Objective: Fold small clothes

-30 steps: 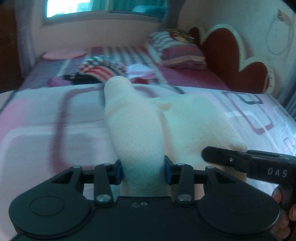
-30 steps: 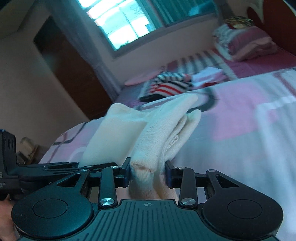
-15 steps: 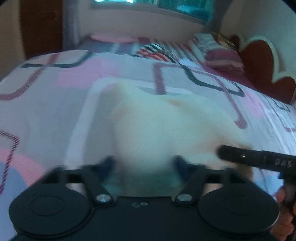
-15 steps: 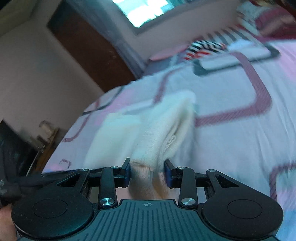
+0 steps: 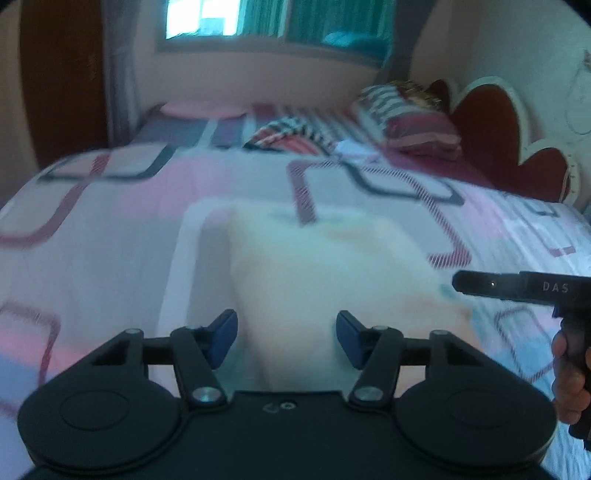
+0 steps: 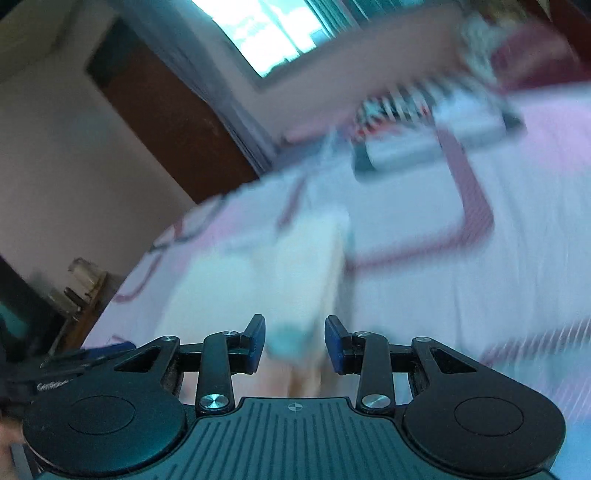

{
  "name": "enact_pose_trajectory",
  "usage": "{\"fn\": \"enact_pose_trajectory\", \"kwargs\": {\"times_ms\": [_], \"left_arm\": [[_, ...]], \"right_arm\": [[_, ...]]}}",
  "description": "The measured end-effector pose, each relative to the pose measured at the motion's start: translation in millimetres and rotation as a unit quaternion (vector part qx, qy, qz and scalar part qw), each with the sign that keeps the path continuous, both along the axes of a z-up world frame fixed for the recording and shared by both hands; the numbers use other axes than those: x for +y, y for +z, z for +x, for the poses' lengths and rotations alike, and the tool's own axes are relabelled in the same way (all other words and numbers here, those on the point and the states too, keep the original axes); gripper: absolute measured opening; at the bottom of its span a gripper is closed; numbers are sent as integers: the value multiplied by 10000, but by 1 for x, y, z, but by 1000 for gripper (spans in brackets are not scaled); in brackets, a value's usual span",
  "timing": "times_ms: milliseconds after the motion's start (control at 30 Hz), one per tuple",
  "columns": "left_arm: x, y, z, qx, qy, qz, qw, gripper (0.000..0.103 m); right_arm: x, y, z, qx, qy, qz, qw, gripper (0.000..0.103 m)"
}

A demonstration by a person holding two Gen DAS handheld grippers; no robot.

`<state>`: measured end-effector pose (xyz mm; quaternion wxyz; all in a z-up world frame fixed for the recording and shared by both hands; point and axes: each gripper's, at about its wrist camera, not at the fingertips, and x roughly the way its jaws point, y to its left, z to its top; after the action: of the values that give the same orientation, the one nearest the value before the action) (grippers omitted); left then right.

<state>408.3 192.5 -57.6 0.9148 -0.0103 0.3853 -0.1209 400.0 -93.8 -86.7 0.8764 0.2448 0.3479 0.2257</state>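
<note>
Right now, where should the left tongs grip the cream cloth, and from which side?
Its near edge, from the near side. The cloth lies flat on the bed, and only that edge narrows to a fold that fits between the left tongs, whose jaws are closing around it.

place: home bedroom | evidence: bed [image 5: 147, 229] with patterned sheet; pillows [image 5: 410, 122]; heart-shaped headboard [image 5: 487, 133]; curtained window [image 5: 273, 18]
</note>
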Motion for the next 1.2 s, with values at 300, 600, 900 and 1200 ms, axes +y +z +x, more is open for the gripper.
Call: {"fn": "enact_pose_trajectory", "kwargs": {"times_ms": [300,600,900,1200], "left_arm": [[-33,-36,38,214,-306,276,9989,53],[-34,-9,-14,36,-75,468,9989,52],[-18,-45,-106,578,708,198,9956,52],[-30,-23,-149,445,655,708,9943,51]], "right_arm": [[44,-21,47,142,854,-1284,9879,24],[37,15,3,-122,871,-1373,9866,25],[71,-13,-93,80,1327,-2505,9589,25],[58,-3,-114,429,827,-2400,9663,25]]}}
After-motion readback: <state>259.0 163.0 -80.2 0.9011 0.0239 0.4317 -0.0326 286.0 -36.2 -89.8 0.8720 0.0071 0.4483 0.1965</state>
